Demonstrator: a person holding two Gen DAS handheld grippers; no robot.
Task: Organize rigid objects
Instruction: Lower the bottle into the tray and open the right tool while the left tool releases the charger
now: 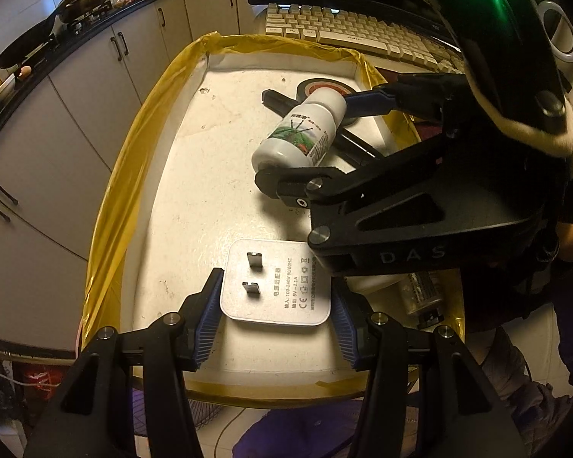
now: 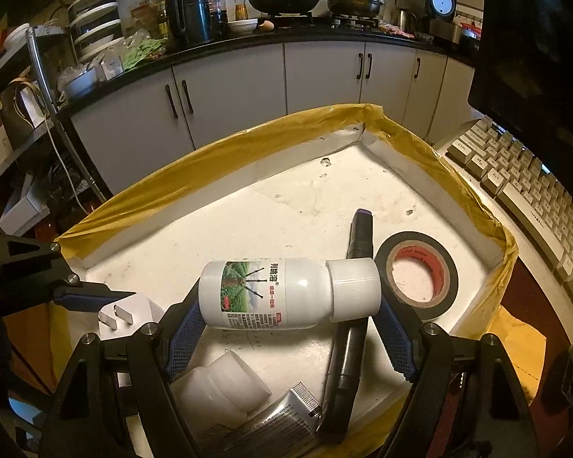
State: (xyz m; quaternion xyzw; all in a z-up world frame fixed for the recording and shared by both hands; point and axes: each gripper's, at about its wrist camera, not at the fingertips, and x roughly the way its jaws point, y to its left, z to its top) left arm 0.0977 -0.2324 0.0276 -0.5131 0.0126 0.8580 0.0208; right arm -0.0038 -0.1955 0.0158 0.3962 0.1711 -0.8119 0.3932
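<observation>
Left wrist view: The left gripper [image 1: 275, 316] is clamped on a white power adapter [image 1: 275, 282], a flat rounded-square plastic block with two metal prongs facing the camera and grey printed text on its face. The ribbed blue pads [image 1: 209, 324] press against its left and right edges. The adapter sits at the near end of a shallow white tray [image 1: 179, 198], whose floor is scuffed and pitted and whose rim is wrapped in glossy yellow tape. Farther in, the right gripper [image 1: 305, 129] enters from the right, its black fingers bracketing a white bottle [image 1: 300, 133] lengthwise. The bottle is smooth plastic with a printed label and lies tilted over a roll of black tape [image 1: 324, 86]. A cylindrical battery [image 1: 420, 290] lies at the tray's right edge, partly hidden.

Right wrist view: The right gripper [image 2: 286, 316] is closed on the white bottle [image 2: 286, 294], one mesh-textured blue pad at its base, the other at its ribbed cap. The bottle is horizontal, crossing a long black pen-shaped object [image 2: 353, 305]. The black tape roll [image 2: 416, 274] lies just right of the cap. Nearer the camera lie a translucent white jar [image 2: 225, 389] and a crimped metal tube [image 2: 286, 416]. The left gripper [image 2: 95, 297] holds the adapter [image 2: 126, 313] at left.
</observation>
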